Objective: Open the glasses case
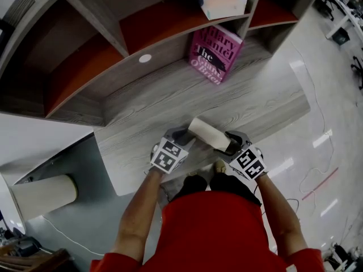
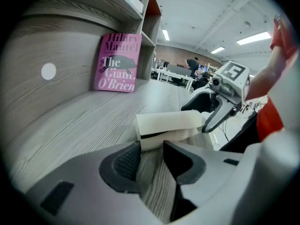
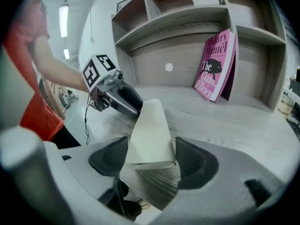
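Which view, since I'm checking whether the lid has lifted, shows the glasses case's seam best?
The left gripper view: it looks at the glasses case from the side, where a dark gap shows between lid and base. The head view shows only its pale top; the right gripper view looks along its top, seam hidden.

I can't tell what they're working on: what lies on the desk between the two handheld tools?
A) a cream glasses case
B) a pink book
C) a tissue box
A: the cream glasses case lies on the desk between the left gripper and the right gripper; the pink book stands farther back.
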`<state>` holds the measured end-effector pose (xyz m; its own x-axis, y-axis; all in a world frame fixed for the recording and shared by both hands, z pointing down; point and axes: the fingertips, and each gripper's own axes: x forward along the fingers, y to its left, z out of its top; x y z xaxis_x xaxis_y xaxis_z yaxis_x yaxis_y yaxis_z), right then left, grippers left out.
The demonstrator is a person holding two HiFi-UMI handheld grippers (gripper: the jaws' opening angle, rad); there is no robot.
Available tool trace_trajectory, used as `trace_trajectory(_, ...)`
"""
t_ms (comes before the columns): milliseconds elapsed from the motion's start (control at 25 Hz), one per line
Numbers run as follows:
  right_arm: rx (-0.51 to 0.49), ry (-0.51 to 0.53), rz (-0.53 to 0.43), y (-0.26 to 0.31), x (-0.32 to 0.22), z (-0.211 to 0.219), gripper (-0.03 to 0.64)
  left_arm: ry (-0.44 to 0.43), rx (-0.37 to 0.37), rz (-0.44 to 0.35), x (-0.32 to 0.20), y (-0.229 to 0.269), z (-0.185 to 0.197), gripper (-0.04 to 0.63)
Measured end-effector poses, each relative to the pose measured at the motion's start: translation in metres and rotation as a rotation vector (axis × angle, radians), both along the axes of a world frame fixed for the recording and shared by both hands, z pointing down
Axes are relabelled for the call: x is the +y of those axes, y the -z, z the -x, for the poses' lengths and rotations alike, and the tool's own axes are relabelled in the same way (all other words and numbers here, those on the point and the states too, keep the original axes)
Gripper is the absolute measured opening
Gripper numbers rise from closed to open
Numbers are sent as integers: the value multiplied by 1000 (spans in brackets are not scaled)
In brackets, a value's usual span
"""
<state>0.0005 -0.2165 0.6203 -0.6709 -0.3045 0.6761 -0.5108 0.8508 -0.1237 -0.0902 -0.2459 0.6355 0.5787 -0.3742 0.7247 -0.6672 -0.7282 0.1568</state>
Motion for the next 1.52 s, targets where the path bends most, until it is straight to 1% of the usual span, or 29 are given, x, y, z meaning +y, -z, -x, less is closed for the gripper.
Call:
trace_trajectory(160, -85, -20, 46, 13, -7, -6, 291, 3, -14, -2, -1, -1, 1, 149)
trace_trajectory(240, -127, -41, 40, 23, -13, -9, 256, 2, -14, 1, 0, 0, 0, 149)
trace_trajectory(320, -154, -67, 20, 33, -20, -13, 205, 4, -17, 7, 1, 1, 0, 149)
trace_trajectory(440, -163, -108, -19, 40, -31, -21, 133, 12, -18, 10, 0, 3, 0, 149)
trace_trajectory(680, -157, -176, -65, 41, -48, -34, 50, 24, -21, 11, 0, 3, -2, 149)
trace_trajectory(880, -159, -238, -77, 36, -63, -44, 46, 35, -28, 7, -1, 4, -4, 149)
trace_trajectory(1080, -152, -275, -80, 30, -75, -55, 44, 44, -33, 4, -2, 4, -9, 149)
trace_trajectory(1200, -152, -275, -79, 29, -77, -56, 44, 51, -42, 6, -2, 2, -8, 149)
trace_trajectory(1360, -156, -271, -76, 30, -76, -55, 49, 60, -50, -12, -4, 1, -7, 150)
trace_trajectory(1520, -152, -244, -71, 31, -71, -52, 83, 68, -48, 1, 1, 3, -7, 150)
